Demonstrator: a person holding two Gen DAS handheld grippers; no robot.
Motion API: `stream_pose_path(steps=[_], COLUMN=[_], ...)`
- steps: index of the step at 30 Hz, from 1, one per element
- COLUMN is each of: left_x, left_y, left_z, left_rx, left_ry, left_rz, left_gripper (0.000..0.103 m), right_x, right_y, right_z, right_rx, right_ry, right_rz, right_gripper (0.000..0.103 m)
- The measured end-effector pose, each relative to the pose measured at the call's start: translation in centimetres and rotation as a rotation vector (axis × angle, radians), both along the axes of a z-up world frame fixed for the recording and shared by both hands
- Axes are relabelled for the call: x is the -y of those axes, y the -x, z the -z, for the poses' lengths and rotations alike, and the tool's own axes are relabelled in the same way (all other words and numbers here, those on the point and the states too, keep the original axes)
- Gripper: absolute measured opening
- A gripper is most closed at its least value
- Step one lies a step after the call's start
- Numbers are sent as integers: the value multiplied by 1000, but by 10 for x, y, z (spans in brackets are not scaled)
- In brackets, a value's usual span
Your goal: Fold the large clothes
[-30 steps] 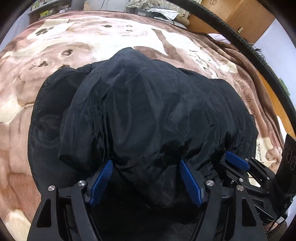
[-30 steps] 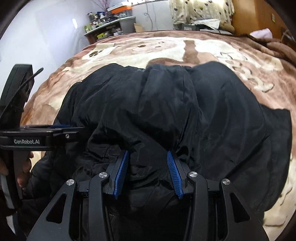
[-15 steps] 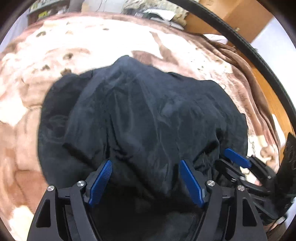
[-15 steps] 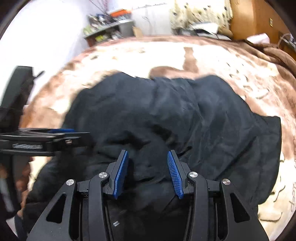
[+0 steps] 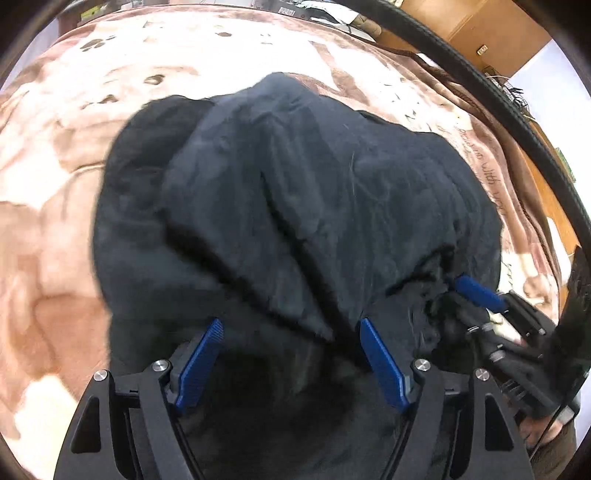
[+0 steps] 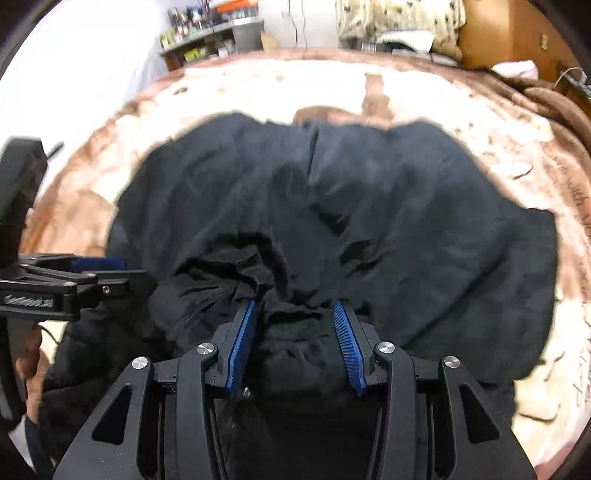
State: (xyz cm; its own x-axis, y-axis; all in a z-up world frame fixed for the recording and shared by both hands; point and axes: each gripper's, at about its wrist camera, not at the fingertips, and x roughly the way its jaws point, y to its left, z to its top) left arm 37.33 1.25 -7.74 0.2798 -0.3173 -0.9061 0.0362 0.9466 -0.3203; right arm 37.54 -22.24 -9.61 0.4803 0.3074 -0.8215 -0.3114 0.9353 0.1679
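Note:
A large black jacket [image 5: 295, 199] lies bunched on the brown and cream blanket [image 5: 55, 229]; it also shows in the right wrist view [image 6: 369, 229]. My left gripper [image 5: 291, 354] holds a thick bundle of the jacket's near edge between its blue pads. My right gripper [image 6: 295, 332] is shut on a gathered fold of the jacket. Each gripper shows in the other's view, the right one [image 5: 491, 321] at the lower right and the left one [image 6: 74, 280] at the left edge.
The blanket [image 6: 498, 147] covers a wide bed. A wooden cabinet [image 5: 491, 33] stands at the far right, and a shelf with clutter [image 6: 207, 40] and a spotted cloth pile [image 6: 399, 22] stand beyond the bed.
Both grippers have risen and pulled back with the jacket's near edge, so the jacket looks smaller and more bunched, with more blanket showing around it. The grips are unchanged.

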Motion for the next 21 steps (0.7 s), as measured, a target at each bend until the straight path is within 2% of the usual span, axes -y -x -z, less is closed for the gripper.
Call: stream_pose_path(steps=[4,9,13,18,21], left_x=[-21,-58,-85,-101,-102], left_y=[41,93,141,195,214], left_z=[-31,-43,-42,-26,-18], left_rx=[73,59,52,12,-9], left_ry=[-16,11,20,19,31], left_rz=[45,10,-44,-91,-104], left_gripper=[79,79,81,82,82], right_x=[42,95,127,156,162], right_y=[45,112,156,196,216], right_z=[-31,-56,-57,-45,-37], right_rx=[39,85,72,28,8], right_ry=[-92,-117,-93,-77,-71], right_rz=[45,121,199,287,304], right_gripper=[48,49,56,57,57])
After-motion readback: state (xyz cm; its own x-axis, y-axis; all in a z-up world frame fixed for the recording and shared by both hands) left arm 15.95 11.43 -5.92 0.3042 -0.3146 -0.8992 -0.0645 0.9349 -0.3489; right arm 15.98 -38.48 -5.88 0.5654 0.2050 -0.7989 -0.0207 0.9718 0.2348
